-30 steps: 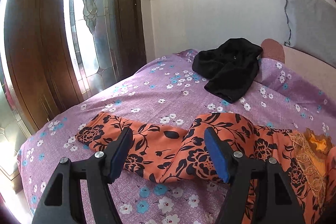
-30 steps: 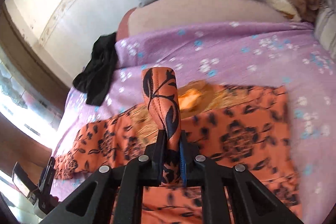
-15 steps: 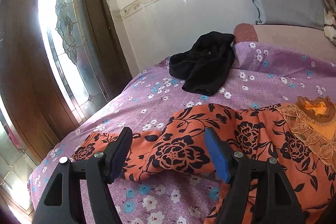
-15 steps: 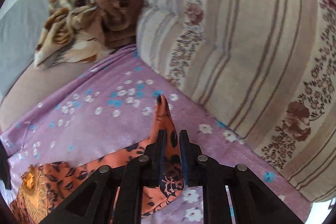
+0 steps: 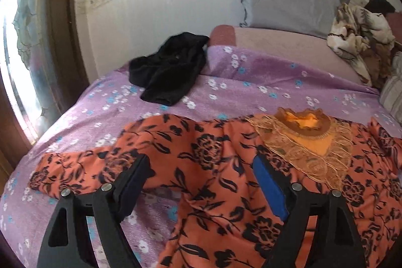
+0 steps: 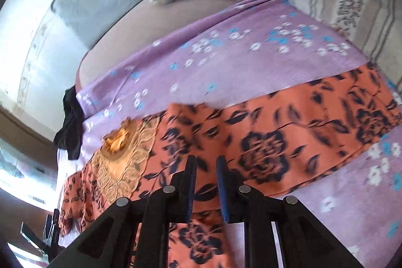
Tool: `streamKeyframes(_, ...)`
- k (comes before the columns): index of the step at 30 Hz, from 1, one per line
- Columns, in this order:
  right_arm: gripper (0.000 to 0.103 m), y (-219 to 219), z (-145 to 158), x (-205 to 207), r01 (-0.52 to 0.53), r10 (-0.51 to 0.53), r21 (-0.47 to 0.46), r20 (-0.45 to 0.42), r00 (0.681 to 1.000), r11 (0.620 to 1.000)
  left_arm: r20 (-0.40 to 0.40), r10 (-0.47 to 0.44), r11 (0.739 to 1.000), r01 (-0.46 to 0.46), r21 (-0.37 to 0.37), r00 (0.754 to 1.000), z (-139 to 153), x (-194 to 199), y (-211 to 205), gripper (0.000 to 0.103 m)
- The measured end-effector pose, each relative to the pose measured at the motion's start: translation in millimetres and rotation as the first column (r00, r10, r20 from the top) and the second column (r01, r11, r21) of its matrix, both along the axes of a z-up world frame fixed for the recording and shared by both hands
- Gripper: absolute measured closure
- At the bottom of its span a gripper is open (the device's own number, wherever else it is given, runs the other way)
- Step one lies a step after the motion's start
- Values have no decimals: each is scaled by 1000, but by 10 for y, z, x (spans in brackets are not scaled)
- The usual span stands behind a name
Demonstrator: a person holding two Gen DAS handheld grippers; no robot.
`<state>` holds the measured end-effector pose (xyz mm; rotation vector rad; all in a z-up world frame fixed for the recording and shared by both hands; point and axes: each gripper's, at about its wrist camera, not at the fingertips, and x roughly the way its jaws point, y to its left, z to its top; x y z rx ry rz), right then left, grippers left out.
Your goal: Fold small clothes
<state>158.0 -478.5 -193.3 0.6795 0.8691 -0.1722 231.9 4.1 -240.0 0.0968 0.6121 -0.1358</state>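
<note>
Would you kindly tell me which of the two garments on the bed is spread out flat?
The orange floral top, laid flat with sleeves out; the black garment lies crumpled near the wall.

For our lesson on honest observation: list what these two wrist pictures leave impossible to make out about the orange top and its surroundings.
- Orange floral top: its hem runs off the bottom edge of the left wrist view, behind the left gripper.
- Right wrist view: motion blur smears the print and the lace collar.
- Black garment: crumpled, type unclear.
- Window: glare hides what lies outside.
</note>
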Motion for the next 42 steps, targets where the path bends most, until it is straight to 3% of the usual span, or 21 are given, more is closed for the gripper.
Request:
streamKeyframes(3,84,312,-166,160,-29,30,14,-22,999,999,-185,-75,997,79,16,980,-271,136,-153,18)
streamKeyframes(5,84,329,-377,275,-24,23,-6,-90,996,1000,-293,-26,994,55,93,956,-494,242,-182,18)
streamKeyframes(6,83,311,-474,301,-7,0,-47,-139,990,999,-336,30,989,22,149,941,-610,305,-155,18)
streamKeyframes(7,84,251,-568,317,14,-35,-109,-186,982,994,-365,61,988,-4,156,929,-687,359,-92,12)
streamKeyframes(9,86,61,-709,234,75,-144,-256,-262,954,964,-398,89,996,-69,65,913,-695,422,84,12)
streamKeyframes(10,86,-66,-728,158,104,-174,-279,-240,955,955,-407,109,994,-94,58,907,-688,433,134,12)
streamKeyframes(13,86,-226,-658,-43,160,-204,-210,-210,956,965,-394,116,993,-96,71,912,-624,390,114,12)
streamKeyframes(17,84,149,-356,-191,45,-80,-235,-139,987,971,-305,47,996,-23,83,951,-401,161,-12,12)
streamKeyframes(19,81,437,-212,-266,-22,7,-208,-73,997,978,-306,-15,998,31,50,952,-339,76,-40,12)
streamKeyframes(20,71,573,-165,-325,-57,49,-190,-48,998,980,-321,-43,998,56,31,946,-330,20,-50,12)
streamKeyframes(21,47,710,-134,-374,-90,85,-169,-33,996,982,-343,-67,997,76,13,937,-330,-40,-63,12)
streamKeyframes(23,21,981,-151,-479,-137,137,-111,-4,991,984,-382,-78,996,88,10,921,-360,-172,-52,12)
streamKeyframes(25,21,1203,-203,-610,-168,169,-77,5,986,983,-407,-61,996,80,29,911,-401,-260,15,12)
streamKeyframes(28,23,1446,-373,-725,-208,199,-112,-89,976,972,-445,-25,995,65,75,895,-499,-404,110,12)
streamKeyframes(30,31,1549,-517,-780,-238,216,-130,-163,963,963,-459,10,992,50,118,889,-619,-523,212,12)
streamKeyframes(32,32,1589,-653,-850,-256,224,-122,-225,948,959,-441,14,995,29,91,897,-635,-670,314,11)
streamKeyframes(36,32,1720,-644,-1024,-306,258,-204,-232,938,930,-389,34,996,1,89,921,-567,-1008,337,12)
streamKeyframes(39,32,1744,-547,-1136,-306,273,-201,-176,946,930,-331,27,997,-3,73,943,-453,-1152,256,12)
streamKeyframes(42,32,1766,-282,-1216,-270,269,-218,-35,962,938,-257,40,997,-20,78,966,-242,-1198,168,12)
